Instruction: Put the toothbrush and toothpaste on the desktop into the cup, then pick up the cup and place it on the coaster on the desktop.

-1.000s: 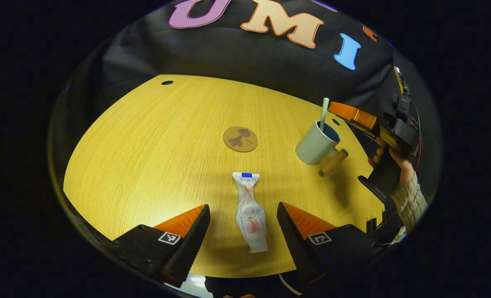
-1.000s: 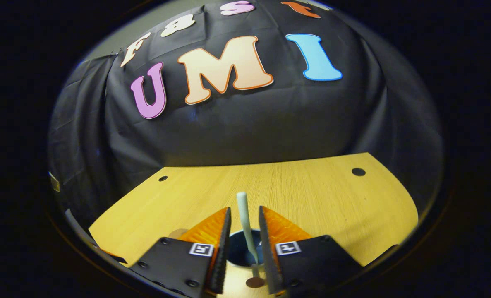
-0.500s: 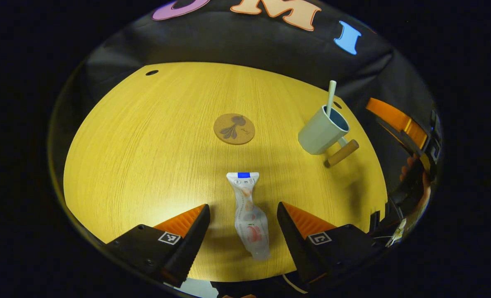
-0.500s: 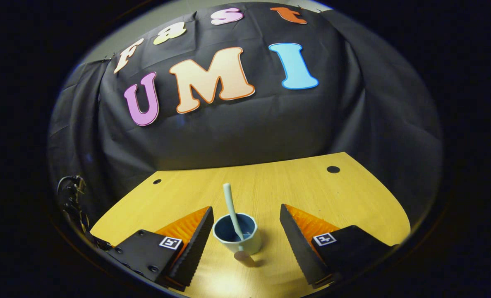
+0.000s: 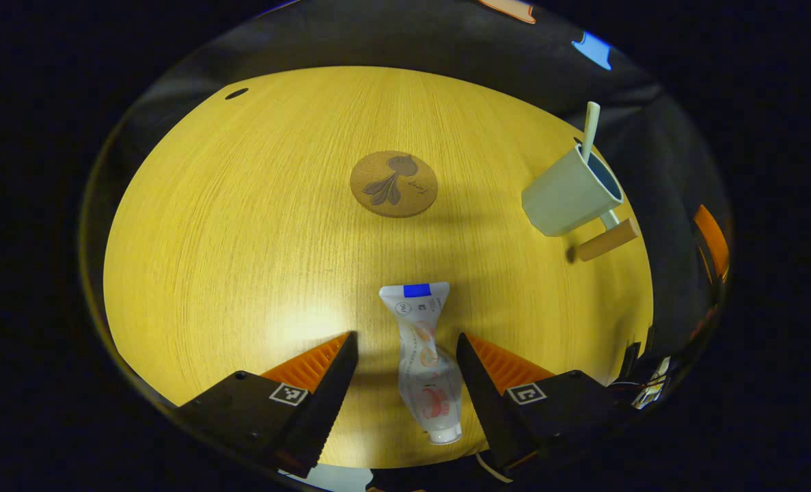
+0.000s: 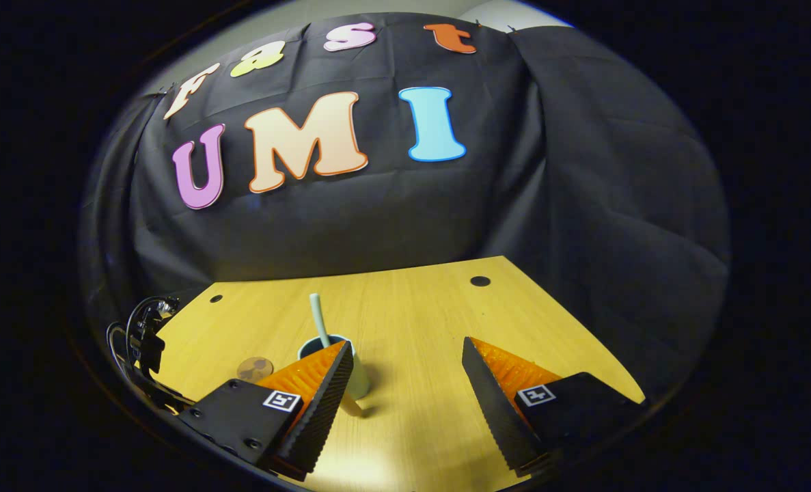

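Observation:
A white toothpaste tube (image 5: pixel 424 362) lies flat on the yellow desktop (image 5: pixel 241 225), cap end nearest me, between the two fingers of my open left gripper (image 5: pixel 405 352), which straddle it without touching. The pale green cup (image 5: pixel 569 195) with a wooden handle (image 5: pixel 607 240) stands at the right edge, the toothbrush (image 5: pixel 590 130) upright inside it. A round cork coaster (image 5: pixel 393 183) lies mid-table. In the right gripper view, my open right gripper (image 6: pixel 408 362) hangs above the table, and the cup (image 6: pixel 359 379) with the toothbrush (image 6: pixel 319 320) stands behind its left finger.
Cable holes (image 5: pixel 236 93) (image 6: pixel 479 281) sit near the table's far corners. The coaster (image 6: pixel 255 369) lies left of the cup in the right gripper view, and the left gripper's body with cables (image 6: pixel 142 335) shows at the left edge there.
My left gripper has come lower and forward over the tube, its fingers slightly narrower. My right gripper opened, let go of the toothbrush in the cup, and drew back to the right.

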{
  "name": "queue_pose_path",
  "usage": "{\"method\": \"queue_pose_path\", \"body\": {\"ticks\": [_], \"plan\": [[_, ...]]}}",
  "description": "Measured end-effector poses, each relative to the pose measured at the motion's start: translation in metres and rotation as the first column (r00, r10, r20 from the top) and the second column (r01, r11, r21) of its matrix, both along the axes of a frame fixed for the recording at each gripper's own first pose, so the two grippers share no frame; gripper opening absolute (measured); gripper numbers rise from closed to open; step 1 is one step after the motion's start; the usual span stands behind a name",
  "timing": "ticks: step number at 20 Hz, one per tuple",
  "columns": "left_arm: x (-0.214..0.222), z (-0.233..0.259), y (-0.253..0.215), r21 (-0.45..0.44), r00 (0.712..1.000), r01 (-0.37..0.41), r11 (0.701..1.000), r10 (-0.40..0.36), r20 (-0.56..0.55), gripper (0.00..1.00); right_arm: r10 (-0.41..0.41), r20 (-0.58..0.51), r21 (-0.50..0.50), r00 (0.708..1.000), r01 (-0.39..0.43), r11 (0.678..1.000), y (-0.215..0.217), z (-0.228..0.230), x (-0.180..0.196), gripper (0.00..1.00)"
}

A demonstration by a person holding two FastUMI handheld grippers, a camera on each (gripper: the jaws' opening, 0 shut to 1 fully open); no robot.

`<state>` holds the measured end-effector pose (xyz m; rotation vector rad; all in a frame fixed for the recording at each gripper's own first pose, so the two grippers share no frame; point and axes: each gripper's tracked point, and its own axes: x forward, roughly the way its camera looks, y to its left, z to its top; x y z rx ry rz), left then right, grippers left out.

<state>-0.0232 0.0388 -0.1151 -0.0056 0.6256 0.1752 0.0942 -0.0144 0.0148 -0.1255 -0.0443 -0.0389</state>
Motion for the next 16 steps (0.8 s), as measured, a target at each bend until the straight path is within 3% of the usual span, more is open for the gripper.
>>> {"method": "queue_pose_path", "body": {"ticks": [1, 7, 12, 16], "plan": [[-0.001, 0.002, 0.001, 0.009, 1.0, -0.002, 1.0, 0.002, -0.006, 0.9, -0.016, 0.004, 0.006, 1.0, 0.016, 1.0, -0.007, 0.001, -0.003, 0.99], [-0.008, 0.0, 0.015, 0.084, 0.995, -0.052, 0.995, 0.059, -0.078, 0.84, -0.094, 0.024, 0.042, 0.995, 0.093, 0.995, -0.039, 0.007, -0.018, 0.99], [-0.009, 0.001, 0.029, 0.128, 0.988, -0.09, 0.988, 0.104, -0.111, 0.43, -0.134, 0.022, 0.054, 0.991, 0.133, 0.99, -0.056, 0.004, -0.024, 0.99], [-0.01, 0.001, 0.025, 0.13, 0.986, -0.113, 0.985, 0.127, -0.105, 0.28, -0.141, -0.001, 0.081, 0.99, 0.141, 0.987, -0.058, -0.006, -0.026, 0.99]]}}
